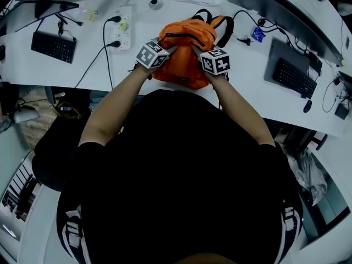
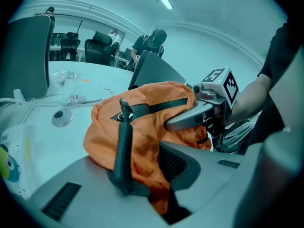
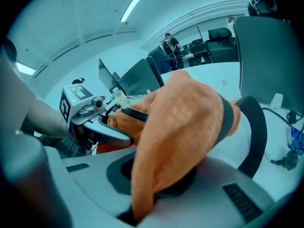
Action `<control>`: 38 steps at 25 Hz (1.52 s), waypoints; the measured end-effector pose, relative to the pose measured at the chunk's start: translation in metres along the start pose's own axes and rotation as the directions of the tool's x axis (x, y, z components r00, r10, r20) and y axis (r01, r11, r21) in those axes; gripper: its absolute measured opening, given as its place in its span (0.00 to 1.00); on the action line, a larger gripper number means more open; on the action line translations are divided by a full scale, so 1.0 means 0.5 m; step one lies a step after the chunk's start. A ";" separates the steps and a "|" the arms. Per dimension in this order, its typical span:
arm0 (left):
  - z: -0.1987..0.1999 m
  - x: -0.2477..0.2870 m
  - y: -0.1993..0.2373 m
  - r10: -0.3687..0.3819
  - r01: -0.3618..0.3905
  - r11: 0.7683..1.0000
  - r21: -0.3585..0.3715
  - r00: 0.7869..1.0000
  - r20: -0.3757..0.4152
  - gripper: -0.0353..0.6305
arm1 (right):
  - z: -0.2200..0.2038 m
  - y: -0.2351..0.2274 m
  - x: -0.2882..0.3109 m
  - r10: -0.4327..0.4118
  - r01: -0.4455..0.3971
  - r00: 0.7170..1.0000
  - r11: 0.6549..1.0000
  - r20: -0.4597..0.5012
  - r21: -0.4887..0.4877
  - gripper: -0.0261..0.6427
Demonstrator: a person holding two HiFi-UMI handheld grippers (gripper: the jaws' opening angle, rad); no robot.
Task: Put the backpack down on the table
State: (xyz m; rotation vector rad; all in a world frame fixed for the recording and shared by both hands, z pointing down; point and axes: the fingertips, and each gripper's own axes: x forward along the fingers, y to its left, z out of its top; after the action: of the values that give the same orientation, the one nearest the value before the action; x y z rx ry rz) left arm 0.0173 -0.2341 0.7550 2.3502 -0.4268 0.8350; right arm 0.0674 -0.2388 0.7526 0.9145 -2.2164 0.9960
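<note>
at the far left of the white table (image 1: 88, 73), a black keyboard (image 1: 53, 46), then a white power strip (image 1: 124, 27) with plugs in it, both well clear of the action. next, the left gripper (image 1: 166, 53), fingers closed tight on a fold of orange cloth at the left side of the backpack (image 1: 186, 48), the pinch plain in the left gripper view. backpack itself in the middle, near the front edge of the table, upright and bunched, black straps trailing off toward the far side; bottom low over or already on the tabletop, impossible to tell which. on its right side, the right gripper (image 1: 198, 53), likewise clamped shut on a handful of orange cloth, a black strap band running across the bulge above the jaws. further right, a second keyboard (image 1: 294, 77) and a monitor (image 1: 286, 15), apart from the bag. looks like the tail end of the lowering step, bag carried between both grips and nearly set down. next move probably calls for easing both hands down evenly until the weight sits on the table, then parting both pairs of fingers and backing away without dragging cloth or catching the straps.
</note>
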 end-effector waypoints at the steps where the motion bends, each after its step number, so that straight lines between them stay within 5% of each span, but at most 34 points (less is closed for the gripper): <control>1: -0.002 0.002 0.003 -0.001 0.001 1.000 -0.005 1.000 -0.002 0.12 | -0.001 -0.002 0.004 0.001 -0.001 1.000 1.000 -0.004 0.000 0.08; 38: -0.097 0.072 0.049 -0.106 0.090 0.973 -0.211 0.992 -0.068 0.15 | -0.081 -0.035 0.089 -0.023 0.020 0.987 1.000 -0.161 -0.024 0.08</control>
State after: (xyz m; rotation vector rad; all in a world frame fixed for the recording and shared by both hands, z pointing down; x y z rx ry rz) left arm 0.0100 -0.2257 0.8193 2.1213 -0.3443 0.7933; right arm 0.0605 -0.2316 0.8146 0.8159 -2.0744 0.9968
